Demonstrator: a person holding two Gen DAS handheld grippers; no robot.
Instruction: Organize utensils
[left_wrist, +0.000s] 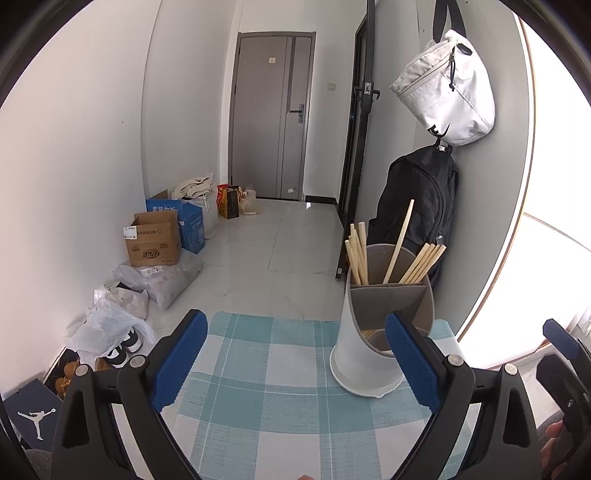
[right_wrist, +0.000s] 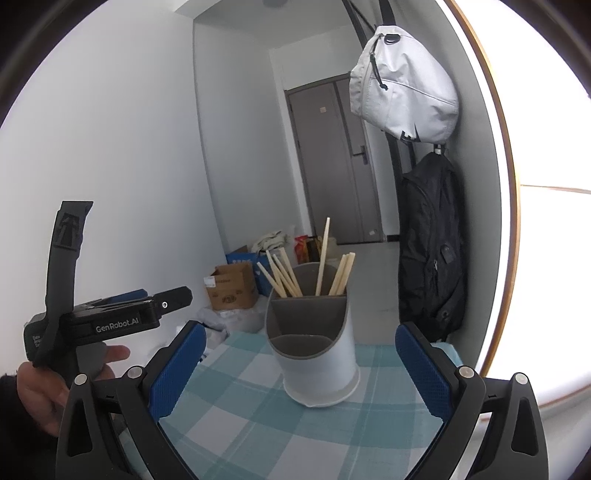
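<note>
A white utensil holder with grey inner dividers stands on the checked tablecloth. Several wooden chopsticks stand in its back compartments. The holder also shows in the right wrist view, with the chopsticks upright. My left gripper is open and empty, its right finger just in front of the holder. My right gripper is open and empty, with the holder between and beyond its fingers. The left gripper body shows at the left of the right wrist view.
A white bag and a black backpack hang on the wall behind the table. Cardboard boxes, plastic bags and shoes lie on the floor at the left. A grey door stands at the far end.
</note>
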